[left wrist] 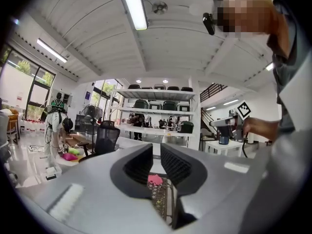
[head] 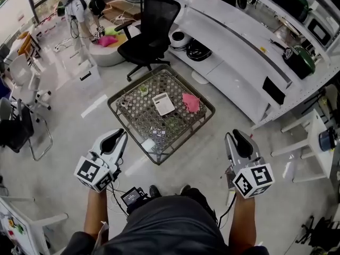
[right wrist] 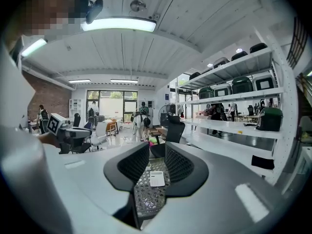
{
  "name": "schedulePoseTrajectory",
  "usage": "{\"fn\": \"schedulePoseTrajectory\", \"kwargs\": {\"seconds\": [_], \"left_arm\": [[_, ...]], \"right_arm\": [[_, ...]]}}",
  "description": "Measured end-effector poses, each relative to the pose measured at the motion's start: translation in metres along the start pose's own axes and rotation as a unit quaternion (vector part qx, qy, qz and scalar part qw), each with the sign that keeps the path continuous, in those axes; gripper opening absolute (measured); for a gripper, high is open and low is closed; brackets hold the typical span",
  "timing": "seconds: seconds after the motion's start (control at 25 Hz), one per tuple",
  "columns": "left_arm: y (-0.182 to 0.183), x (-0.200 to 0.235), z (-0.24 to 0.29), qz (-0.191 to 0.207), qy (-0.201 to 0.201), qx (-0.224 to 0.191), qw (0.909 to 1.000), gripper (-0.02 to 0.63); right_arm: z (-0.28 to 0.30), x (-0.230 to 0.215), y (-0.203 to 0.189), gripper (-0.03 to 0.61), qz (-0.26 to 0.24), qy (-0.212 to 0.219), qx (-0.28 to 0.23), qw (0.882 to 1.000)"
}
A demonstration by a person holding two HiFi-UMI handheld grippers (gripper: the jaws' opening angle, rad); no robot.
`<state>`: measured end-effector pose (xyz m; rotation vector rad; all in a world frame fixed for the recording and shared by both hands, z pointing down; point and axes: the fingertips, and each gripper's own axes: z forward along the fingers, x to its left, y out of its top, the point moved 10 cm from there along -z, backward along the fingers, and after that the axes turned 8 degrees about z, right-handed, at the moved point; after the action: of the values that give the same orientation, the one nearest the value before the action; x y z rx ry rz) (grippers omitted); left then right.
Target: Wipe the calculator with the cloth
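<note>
A white calculator (head: 163, 103) lies in the middle of a low lattice-topped table (head: 120, 111) on the floor ahead of me. Just right of it on the same top is a pink cloth (head: 191, 102). My left gripper (head: 118, 134) is held in the air short of the table's near left side, jaws slightly apart and empty. My right gripper (head: 236, 136) hovers off the near right corner, also open and empty. The left gripper view frames the cloth (left wrist: 155, 179) between the jaws of the left gripper (left wrist: 157, 152). In the right gripper view, the calculator (right wrist: 157, 178) sits beyond the right gripper (right wrist: 157, 155).
A black office chair (head: 149, 31) stands just behind the table. Long white shelving (head: 239, 57) runs along the right, with a small white table (head: 313, 142) nearer me. White chairs (head: 21, 73) stand at the left. A small white object (head: 149, 145) rests near the table's front corner.
</note>
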<state>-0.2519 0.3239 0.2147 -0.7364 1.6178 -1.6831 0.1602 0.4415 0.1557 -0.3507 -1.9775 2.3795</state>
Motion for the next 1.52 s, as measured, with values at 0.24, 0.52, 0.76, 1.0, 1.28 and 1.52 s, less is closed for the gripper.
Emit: {"fn": "schedulePoseTrajectory", "kwargs": {"seconds": [0.24, 0.52, 0.76, 1.0, 1.28, 1.52], "left_arm": [[-0.004, 0.012, -0.001, -0.012, 0.002, -0.008, 0.9999, 0.061], [-0.016, 0.025, 0.008, -0.005, 0.03, 0.01, 0.9995, 0.061], [-0.006, 0.019, 0.025, 0.003, 0.073, 0.033, 0.9968, 0.061], [-0.002, 0.009, 0.045, 0.004, 0.123, 0.047, 0.9913, 0.061], [0.001, -0.007, 0.068, 0.0, 0.167, 0.067, 0.9837, 0.061], [0.005, -0.025, 0.079, 0.002, 0.201, 0.086, 0.9758, 0.061]], "right_arm": [[0.017, 0.006, -0.002, 0.08, 0.012, 0.009, -0.004, 1.0], [0.061, -0.012, 0.001, 0.08, 0.014, 0.038, 0.006, 0.999], [0.108, -0.048, 0.003, 0.08, 0.021, 0.079, 0.008, 0.997], [0.155, -0.083, 0.01, 0.08, 0.025, 0.125, 0.017, 0.992], [0.196, -0.116, 0.009, 0.08, 0.03, 0.171, 0.034, 0.984], [0.221, -0.141, 0.006, 0.08, 0.036, 0.2, 0.043, 0.978]]}}
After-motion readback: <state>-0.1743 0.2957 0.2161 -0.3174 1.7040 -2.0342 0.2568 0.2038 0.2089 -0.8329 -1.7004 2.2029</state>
